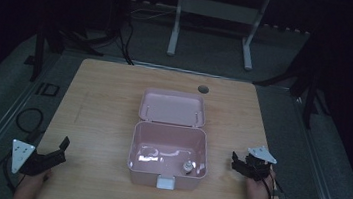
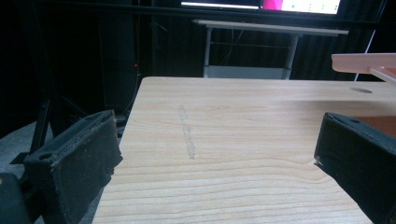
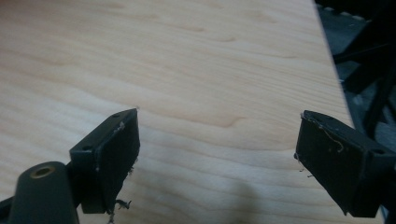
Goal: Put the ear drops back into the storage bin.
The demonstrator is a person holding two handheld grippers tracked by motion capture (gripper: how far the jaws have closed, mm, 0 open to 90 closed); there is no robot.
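A: Around the tongs?
B: Bare wood tabletop (image 1: 104, 101). A round hole (image 1: 203, 89) lies past the box, well away from both tongs. Nothing between either tongs and the box.
A: The box?
B: Pink box (image 1: 168, 151), lid (image 1: 172, 107) flipped open at the back, white latch in front, a small round thing (image 1: 187, 166) inside. It sits between the two tongs.
A: Tongs?
B: Left tongs (image 1: 58, 149) spread, pinching nothing. Right tongs (image 1: 236, 161) spread too, just beside the box.
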